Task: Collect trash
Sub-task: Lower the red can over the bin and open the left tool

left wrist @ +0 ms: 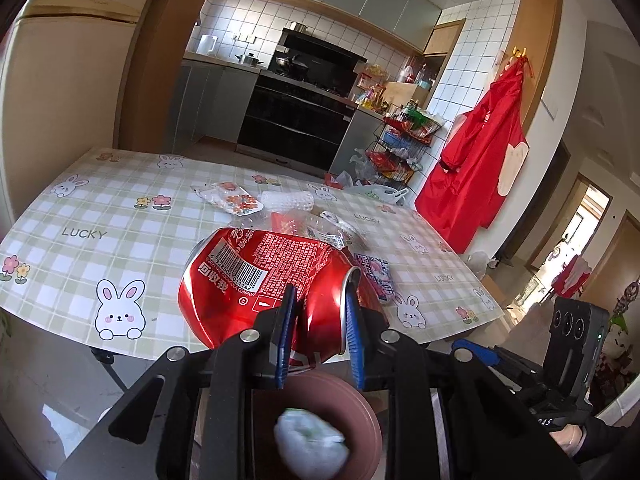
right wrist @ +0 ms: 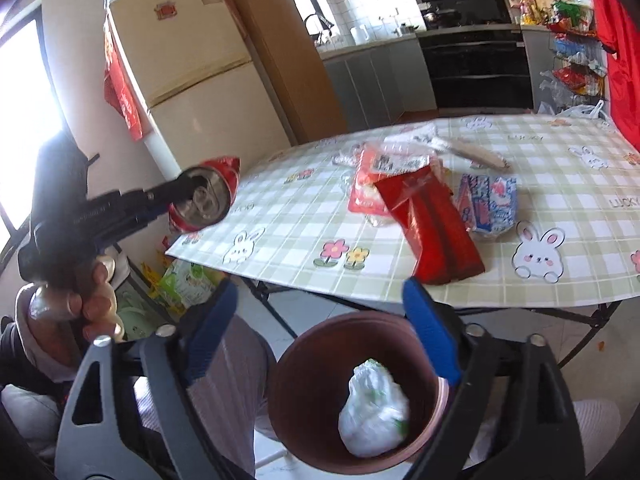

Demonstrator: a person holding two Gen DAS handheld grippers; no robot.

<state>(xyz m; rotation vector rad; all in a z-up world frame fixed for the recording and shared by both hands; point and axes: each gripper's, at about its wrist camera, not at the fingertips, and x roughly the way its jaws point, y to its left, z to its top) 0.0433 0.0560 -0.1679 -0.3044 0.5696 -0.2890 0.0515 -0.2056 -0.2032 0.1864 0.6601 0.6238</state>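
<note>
Your left gripper (left wrist: 320,332) pinches the rim of a crushed red cola can (left wrist: 260,280) between its blue pads above the brown bin (left wrist: 370,412), which holds a white crumpled wad (left wrist: 312,440), while wrappers (left wrist: 232,200) lie on the checked bunny tablecloth (left wrist: 120,208) beyond.

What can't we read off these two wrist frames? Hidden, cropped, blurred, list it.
- Brown bin: base cut off in the right wrist view; in the left wrist view the left gripper covers most of it.
- White wad in the bin: blurred in both views, contents unclear.
- Red can: front label faces away; blurred in the right wrist view.
- Clear wrappers: print too small.
- Right gripper: wide open, nothing between its fingers.
</note>
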